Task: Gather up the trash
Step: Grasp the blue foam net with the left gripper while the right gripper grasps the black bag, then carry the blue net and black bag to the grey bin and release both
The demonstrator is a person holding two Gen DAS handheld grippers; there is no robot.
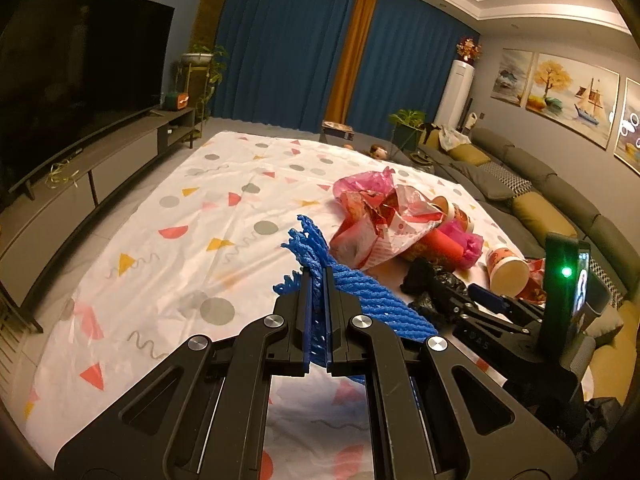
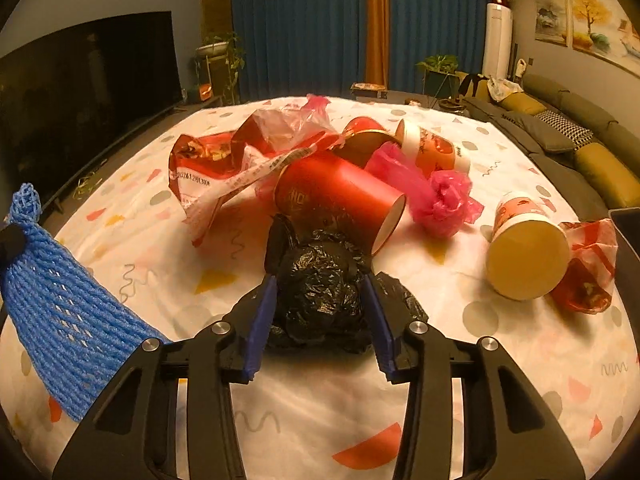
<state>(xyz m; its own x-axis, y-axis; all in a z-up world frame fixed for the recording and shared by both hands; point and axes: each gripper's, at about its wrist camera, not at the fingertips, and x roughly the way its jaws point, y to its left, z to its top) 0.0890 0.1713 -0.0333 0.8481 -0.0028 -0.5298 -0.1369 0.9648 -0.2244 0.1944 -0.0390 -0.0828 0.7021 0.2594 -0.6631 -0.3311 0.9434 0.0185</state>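
Note:
My left gripper (image 1: 318,276) is shut on a blue foam net sleeve (image 1: 372,296), which hangs at the left edge of the right wrist view (image 2: 52,300). My right gripper (image 2: 320,278) straddles a crumpled black plastic bag (image 2: 320,300) lying on the patterned white sheet (image 2: 520,360). Both blue pads touch the bag's sides. Just behind the bag lie a red tube (image 2: 340,196), a pink plastic bag (image 2: 440,196), a red-and-white wrapper (image 2: 224,160) and a paper cup (image 2: 432,146). Another paper cup (image 2: 524,252) lies on its side to the right.
A large dark television (image 1: 72,80) on a low cabinet (image 1: 120,160) runs along the left. A grey sofa (image 1: 540,200) with olive cushions lines the right. Blue curtains (image 1: 288,48) and potted plants stand at the far end.

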